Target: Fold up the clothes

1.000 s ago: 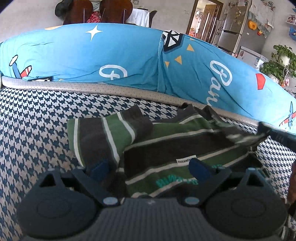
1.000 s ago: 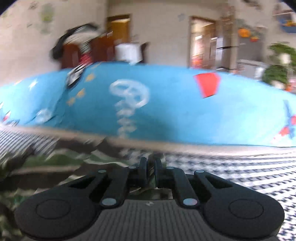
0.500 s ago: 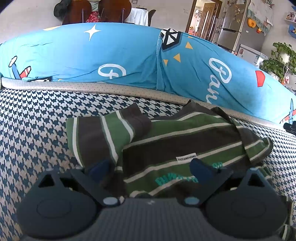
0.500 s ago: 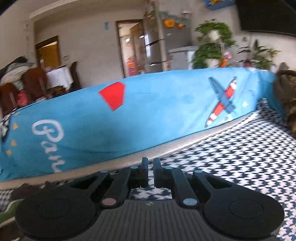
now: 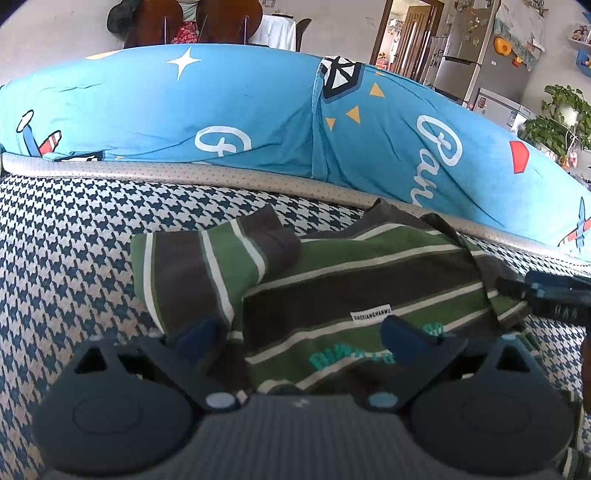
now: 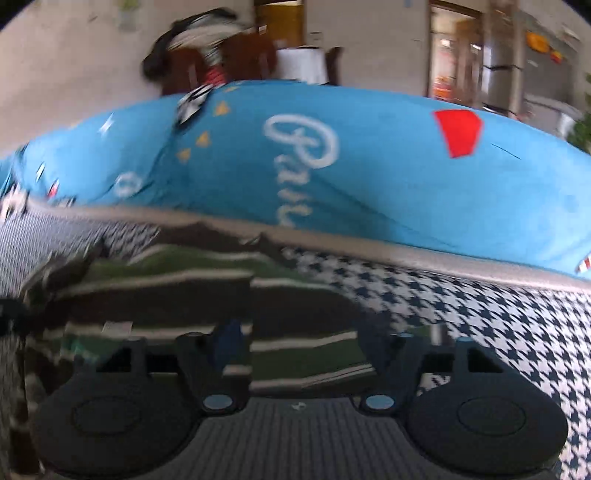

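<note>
A green, dark-brown and white striped shirt (image 5: 332, 288) lies partly folded on the houndstooth cushion (image 5: 66, 243), one sleeve laid over its left side. My left gripper (image 5: 299, 336) hovers open just above the shirt's near edge, its fingers wide apart with nothing between them. My right gripper (image 6: 310, 332) is open over the shirt (image 6: 177, 291) at its right side; this view is blurred by motion. The right gripper's tip (image 5: 546, 291) also shows at the right edge of the left wrist view, beside the shirt's right hem.
A long blue printed bolster (image 5: 258, 110) runs along the back of the cushion, above a grey piped edge (image 5: 221, 173). Beyond it are wooden chairs (image 5: 207, 18), a doorway, a fridge (image 5: 480, 55) and a potted plant (image 5: 557, 122).
My right gripper swung out to the right, then came back over the shirt's right side and went from shut to open. The left gripper stayed open in place. The shirt's right side settled flat.
</note>
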